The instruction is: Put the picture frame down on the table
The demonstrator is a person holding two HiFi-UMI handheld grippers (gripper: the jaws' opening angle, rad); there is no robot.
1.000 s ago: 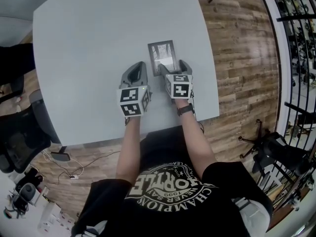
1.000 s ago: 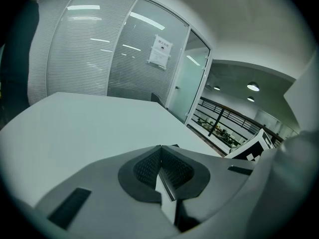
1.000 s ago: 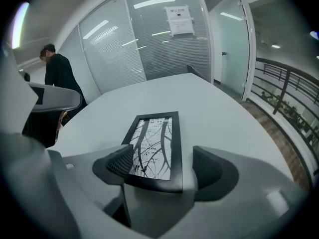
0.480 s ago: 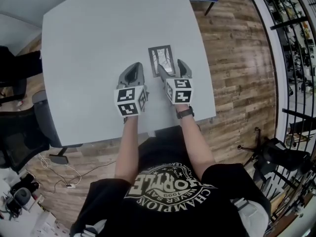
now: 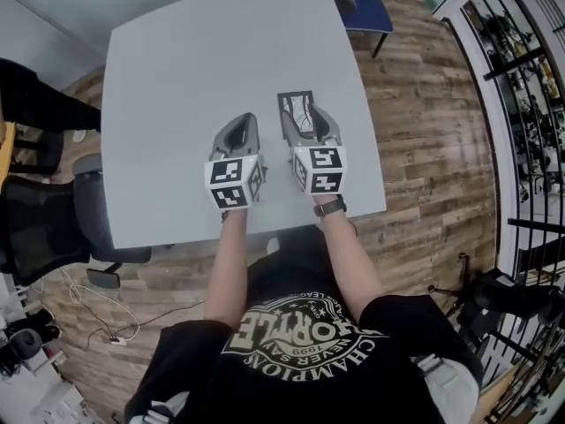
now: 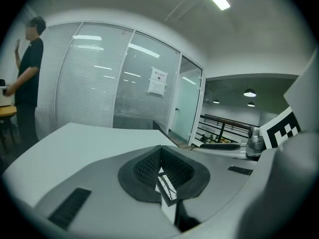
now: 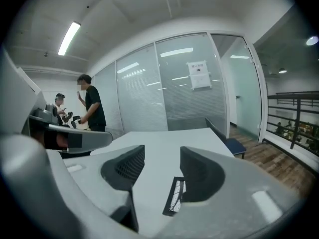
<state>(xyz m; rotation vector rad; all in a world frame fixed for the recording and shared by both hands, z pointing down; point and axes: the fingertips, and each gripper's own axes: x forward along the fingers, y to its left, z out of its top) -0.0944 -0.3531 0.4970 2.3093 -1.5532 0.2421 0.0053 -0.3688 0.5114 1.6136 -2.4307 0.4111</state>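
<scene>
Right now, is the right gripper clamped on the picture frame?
No, the right gripper has its jaws apart, and the picture frame lies flat on the table.

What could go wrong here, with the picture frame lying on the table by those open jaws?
1. The right gripper has its jaws apart, and one jaw overlaps the edge of the picture frame. I cannot tell if they touch. Pulling back low might drag the frame across the table.
2. The left gripper, jaws shut, sits close beside it. A sideways swing could knock the frame.
</scene>
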